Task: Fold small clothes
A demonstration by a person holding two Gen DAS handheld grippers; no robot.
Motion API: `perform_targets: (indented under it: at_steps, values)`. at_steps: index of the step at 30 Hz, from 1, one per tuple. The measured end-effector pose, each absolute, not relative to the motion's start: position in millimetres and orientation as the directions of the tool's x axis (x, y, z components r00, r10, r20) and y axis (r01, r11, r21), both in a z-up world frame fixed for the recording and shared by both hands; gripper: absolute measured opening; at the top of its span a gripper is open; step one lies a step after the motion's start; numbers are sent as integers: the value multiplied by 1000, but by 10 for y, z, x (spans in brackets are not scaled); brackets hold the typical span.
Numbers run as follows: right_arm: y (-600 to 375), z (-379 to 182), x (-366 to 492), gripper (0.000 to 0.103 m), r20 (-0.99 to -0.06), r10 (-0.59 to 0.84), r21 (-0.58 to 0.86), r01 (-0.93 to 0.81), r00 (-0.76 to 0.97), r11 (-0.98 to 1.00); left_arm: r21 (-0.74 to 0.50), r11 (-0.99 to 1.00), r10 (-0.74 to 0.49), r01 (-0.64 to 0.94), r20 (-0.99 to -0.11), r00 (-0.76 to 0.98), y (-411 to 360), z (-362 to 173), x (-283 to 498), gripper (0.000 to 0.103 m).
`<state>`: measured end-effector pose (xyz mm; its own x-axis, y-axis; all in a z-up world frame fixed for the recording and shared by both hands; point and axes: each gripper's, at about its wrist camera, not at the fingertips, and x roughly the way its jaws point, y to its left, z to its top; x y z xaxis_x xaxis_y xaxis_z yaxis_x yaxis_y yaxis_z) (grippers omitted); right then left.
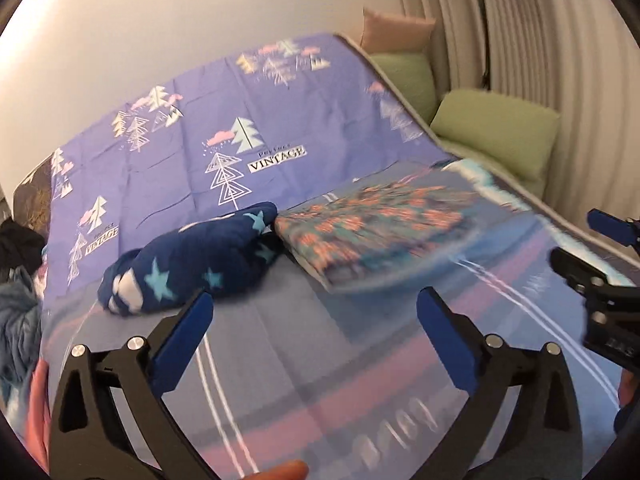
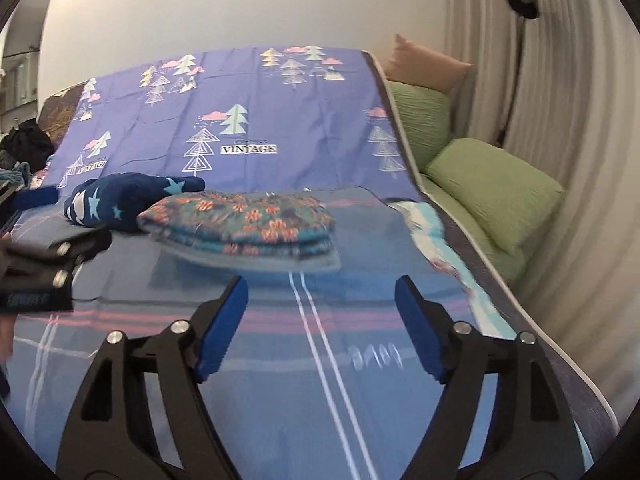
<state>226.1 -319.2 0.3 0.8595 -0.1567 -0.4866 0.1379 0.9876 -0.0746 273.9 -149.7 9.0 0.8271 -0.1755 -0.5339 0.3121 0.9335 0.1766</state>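
Note:
A folded garment with an orange flower print lies on the blue bed sheet, just ahead of both grippers. Beside it on the left sits a dark blue bundle with light stars. My left gripper stands open with only the sheet between its blue pads. My right gripper is open too, with nothing in it, a short way in front of the flowered garment. Each gripper shows at the edge of the other's view: the right gripper, the left gripper.
Green pillows and a tan pillow line the right side of the bed against a pale curtain. A pile of dark and blue clothes lies at the left edge. A white wall stands behind the bed.

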Motion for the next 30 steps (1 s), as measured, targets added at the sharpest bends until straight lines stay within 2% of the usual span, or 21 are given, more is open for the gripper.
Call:
perform_targets:
  at_steps: [8,17,30]
  values:
    - [-2953,383,1306,92,-482,-84,4,98,872,995,165,947,-165,275,-483,860,-1346,318,1639,102]
    - [-2856,539,602,93,-492,-63,68,110,868,992,97,961,-188,260,-464,866,-1121,527,970,102]
    - [-2741,717,77,94,-454,-94,49,130,886,990,55,960,-223,274,-438,871,-957,683,418,102]
